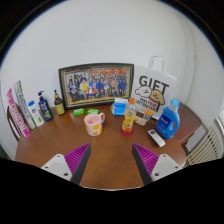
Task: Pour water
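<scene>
Gripper view: a white bag (156, 86) against the wall reads "GIFT" in black; the other labels are too small to read. On the brown worktop (108, 150) stand 1 pink mug (94, 123), 1 orange bottle (129, 117) with a pale cap just right of it, and 1 blue bottle (169, 119) farther right; a framed group photo (96, 83) leans on the wall behind; several bottles (40, 106) cluster at the left. The gripper (112, 160) holds nothing, its 2 fingers (72, 160) spread apart; mug and orange bottle stand beyond them, untouched.
</scene>
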A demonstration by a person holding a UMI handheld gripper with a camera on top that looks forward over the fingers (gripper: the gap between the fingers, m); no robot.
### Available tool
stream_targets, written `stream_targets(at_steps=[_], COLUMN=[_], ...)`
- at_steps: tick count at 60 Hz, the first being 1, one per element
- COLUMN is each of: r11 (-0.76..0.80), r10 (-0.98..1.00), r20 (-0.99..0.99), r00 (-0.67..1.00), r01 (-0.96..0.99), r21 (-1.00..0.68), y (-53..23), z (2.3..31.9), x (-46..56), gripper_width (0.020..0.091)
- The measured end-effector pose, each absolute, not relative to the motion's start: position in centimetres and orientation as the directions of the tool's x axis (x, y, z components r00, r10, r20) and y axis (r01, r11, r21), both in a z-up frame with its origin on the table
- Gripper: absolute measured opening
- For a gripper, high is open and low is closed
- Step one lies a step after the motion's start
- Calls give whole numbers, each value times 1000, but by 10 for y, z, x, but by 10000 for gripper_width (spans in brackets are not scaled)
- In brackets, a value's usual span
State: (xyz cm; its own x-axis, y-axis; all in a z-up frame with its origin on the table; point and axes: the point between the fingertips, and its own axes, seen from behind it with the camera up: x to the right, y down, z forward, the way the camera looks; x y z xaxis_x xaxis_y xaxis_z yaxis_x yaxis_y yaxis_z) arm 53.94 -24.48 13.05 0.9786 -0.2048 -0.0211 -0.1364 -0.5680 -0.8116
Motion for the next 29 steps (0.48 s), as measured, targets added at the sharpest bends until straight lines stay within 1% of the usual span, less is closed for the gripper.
stream_targets(at_steps=[12,29], r11=[-578,-574], r10=[-174,-180], r20=[28,34], r00=[984,983], r01=[-79,-77], r21=[-812,-815], y=[-295,-311], z=[148,156], x=[512,508], gripper_width=[857,858])
